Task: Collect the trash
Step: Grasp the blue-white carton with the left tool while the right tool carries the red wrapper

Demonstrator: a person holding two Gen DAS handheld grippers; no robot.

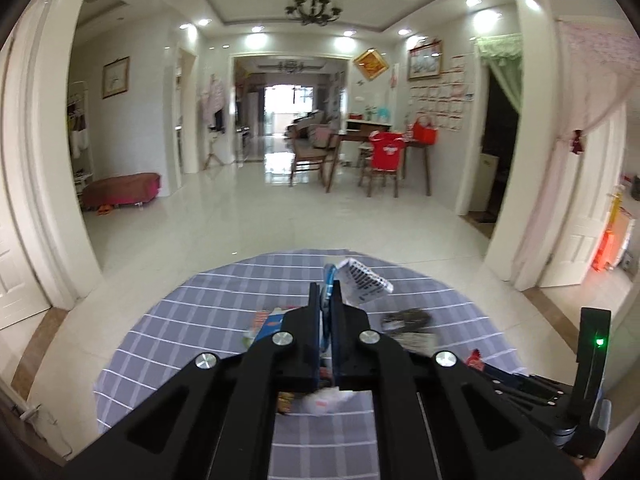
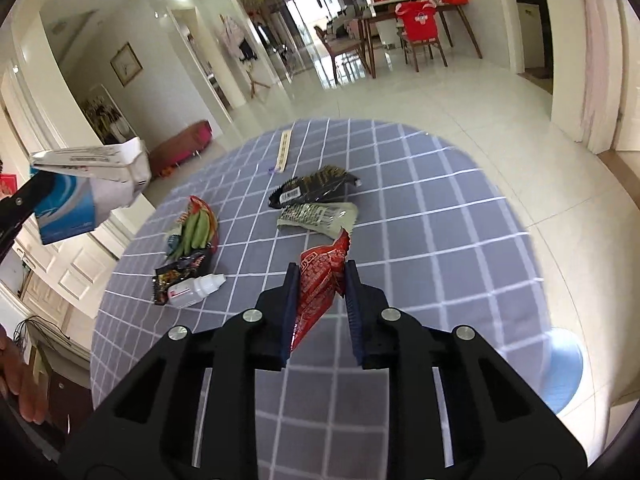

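Over the round checked surface [image 2: 440, 240], strewn with a black wrapper [image 2: 312, 188] and a small white bottle [image 2: 196, 290], the left tongs [image 1: 330, 294] clench a blue-and-white carton [image 2: 88, 196] aloft, while the right tongs [image 2: 320, 280] grip a red wrapper [image 2: 320, 280].

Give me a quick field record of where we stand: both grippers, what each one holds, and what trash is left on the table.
left gripper: shut on flattened blue-and-white carton, lifted above the table
right gripper: shut on red snack wrapper
table: round, grey checked cloth
left on table: black wrapper, pale wrapper, green-and-red snack bag, dark wrapper, small white dropper bottle, paper strip
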